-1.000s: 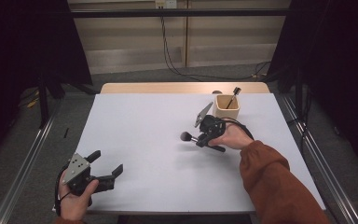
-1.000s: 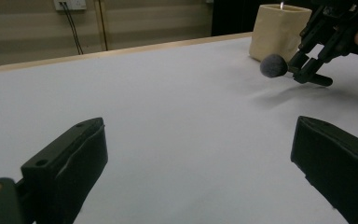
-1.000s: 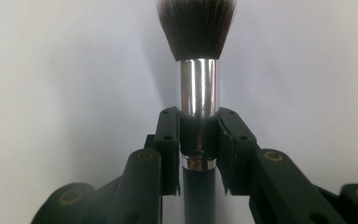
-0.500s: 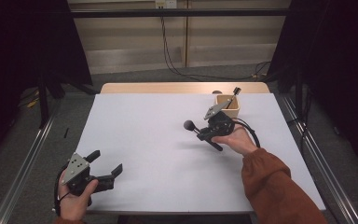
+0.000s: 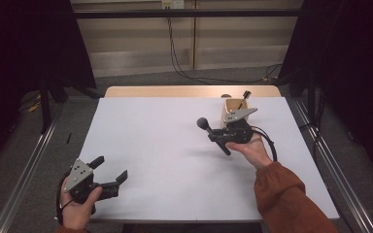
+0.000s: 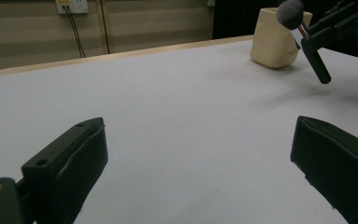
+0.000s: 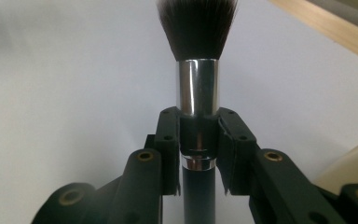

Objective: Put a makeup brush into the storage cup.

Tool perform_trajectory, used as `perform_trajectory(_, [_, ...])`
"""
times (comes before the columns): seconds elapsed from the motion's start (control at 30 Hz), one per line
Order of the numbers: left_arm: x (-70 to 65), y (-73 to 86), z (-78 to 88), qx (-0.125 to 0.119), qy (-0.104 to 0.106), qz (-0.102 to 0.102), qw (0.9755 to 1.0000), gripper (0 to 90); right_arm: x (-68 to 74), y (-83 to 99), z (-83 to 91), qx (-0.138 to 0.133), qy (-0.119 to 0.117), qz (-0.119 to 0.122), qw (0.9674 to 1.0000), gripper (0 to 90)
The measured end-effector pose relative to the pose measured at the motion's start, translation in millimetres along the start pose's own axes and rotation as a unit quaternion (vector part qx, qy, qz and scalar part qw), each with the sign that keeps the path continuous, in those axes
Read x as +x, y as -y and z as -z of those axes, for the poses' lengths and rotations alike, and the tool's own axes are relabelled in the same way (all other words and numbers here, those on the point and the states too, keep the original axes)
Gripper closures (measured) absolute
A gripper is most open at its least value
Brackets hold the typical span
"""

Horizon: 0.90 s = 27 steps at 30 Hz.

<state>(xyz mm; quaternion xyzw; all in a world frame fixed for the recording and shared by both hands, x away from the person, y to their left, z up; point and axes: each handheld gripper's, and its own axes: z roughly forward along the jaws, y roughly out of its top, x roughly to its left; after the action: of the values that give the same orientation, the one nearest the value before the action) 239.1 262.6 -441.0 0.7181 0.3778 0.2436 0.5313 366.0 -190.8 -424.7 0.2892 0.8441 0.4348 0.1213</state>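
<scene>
A makeup brush (image 5: 203,123) with a dark round head and silver ferrule (image 7: 196,88) is clamped in my right gripper (image 5: 218,136), which hangs above the white table (image 5: 165,145) just in front of a beige cup (image 5: 229,110). Up close, the right gripper (image 7: 198,135) has both pads pressed on the brush where ferrule meets handle, bristles pointing away. My left gripper (image 5: 110,168) rests at the table's near left corner, open with nothing between its jaws. From the left gripper (image 6: 200,158), the brush head (image 6: 290,11) shows far off beside the cup (image 6: 275,42).
Another dark brush (image 5: 245,97) stands in the beige cup at the back right. A wooden strip (image 5: 189,91) runs along the table's far edge. Metal rails (image 5: 26,165) flank both sides, and cables (image 5: 184,63) lie on the floor behind.
My right hand has carried the brush away from me and a little to the right, closer to the beige cup. The left gripper has stayed put.
</scene>
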Motion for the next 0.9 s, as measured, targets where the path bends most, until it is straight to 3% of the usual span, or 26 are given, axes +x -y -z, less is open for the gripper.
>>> perform_trajectory(0.5, [-0.9, 0.2, -0.9, -0.002, 0.001, 0.003, 1.0, 3.9, -0.3, 2.8, 8.6, -0.083, -0.002, -0.031, 0.9961, 72.5])
perform_trajectory(0.67, [-1.0, 0.2, -0.9, -0.003, 0.0, 0.002, 1.0, 3.9, 1.1, 3.7, 9.0, -0.105, -0.003, -0.025, 0.9941, 72.5])
perform_trajectory(0.9, [-1.0, 0.2, -0.5, -0.005, 0.001, 0.002, 1.0, 3.9, 1.8, 2.8, 16.8, -0.16, -0.002, -0.033, 0.9865, 72.4])
